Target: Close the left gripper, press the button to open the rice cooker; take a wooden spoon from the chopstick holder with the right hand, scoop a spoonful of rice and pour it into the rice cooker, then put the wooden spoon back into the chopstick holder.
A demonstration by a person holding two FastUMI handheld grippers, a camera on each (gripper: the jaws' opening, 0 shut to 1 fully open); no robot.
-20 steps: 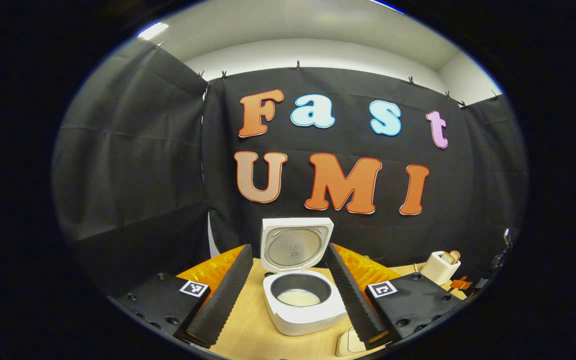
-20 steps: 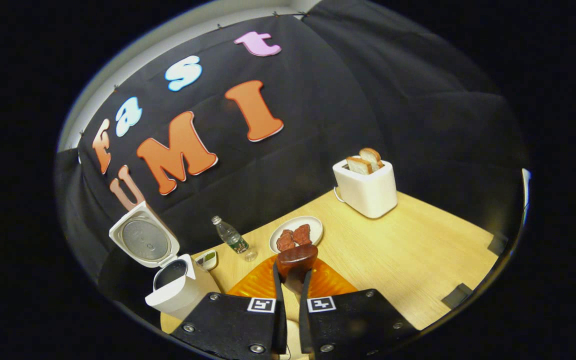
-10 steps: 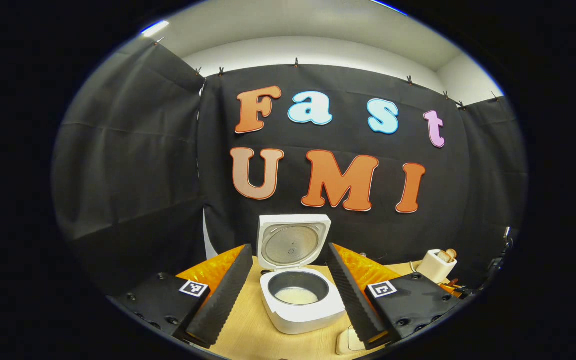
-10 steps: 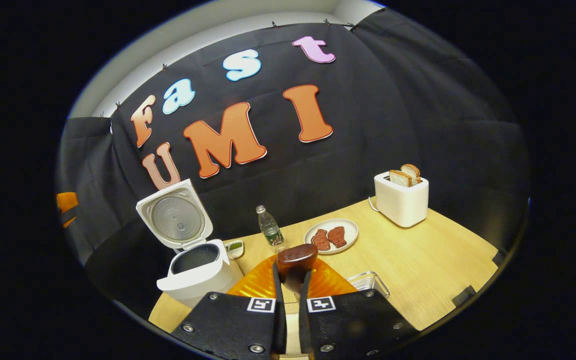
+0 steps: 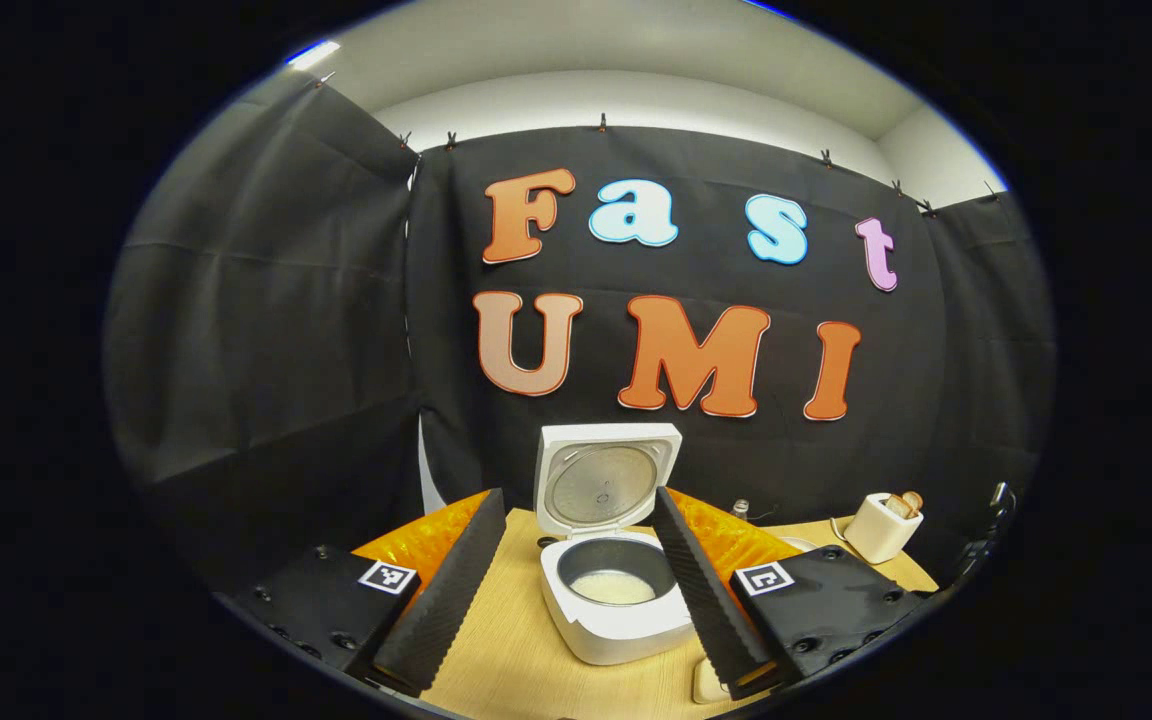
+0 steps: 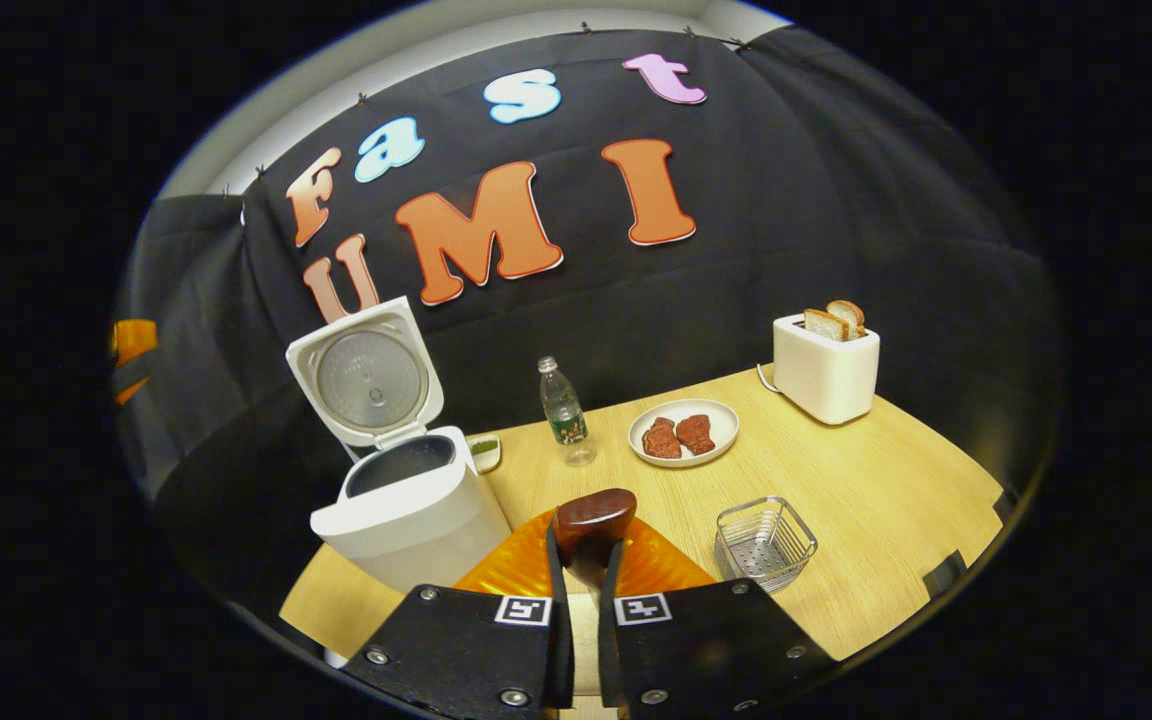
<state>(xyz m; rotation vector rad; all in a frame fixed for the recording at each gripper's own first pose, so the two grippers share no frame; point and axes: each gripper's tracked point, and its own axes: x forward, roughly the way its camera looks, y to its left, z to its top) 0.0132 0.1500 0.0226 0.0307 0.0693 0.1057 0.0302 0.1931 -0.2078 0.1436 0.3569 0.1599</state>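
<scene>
The white rice cooker [image 5: 616, 630] stands with its lid [image 5: 608, 482] up and pale rice in its dark pot [image 5: 614, 585]. My left gripper [image 5: 574, 500] is open, a finger on either side of the cooker and short of it. In the right gripper view my right gripper [image 6: 584, 560] is shut on the wooden spoon [image 6: 593, 515], whose dark brown bowl sticks up past the fingertips. The cooker [image 6: 416, 510] sits to the left of the spoon. A wire chopstick holder [image 6: 764, 540] stands on the table to the spoon's right.
On the wooden table [image 6: 876, 500] are a white toaster [image 6: 826, 365] with bread slices, a plate of meat [image 6: 684, 432], a small bottle [image 6: 562, 405] and a little dish [image 6: 484, 452] beside the cooker. Black cloth walls close the back and sides.
The right gripper view has swung and levelled with the spoon still held. The cooker has slid right in it and the wire holder has come into view. The left gripper shifted slightly.
</scene>
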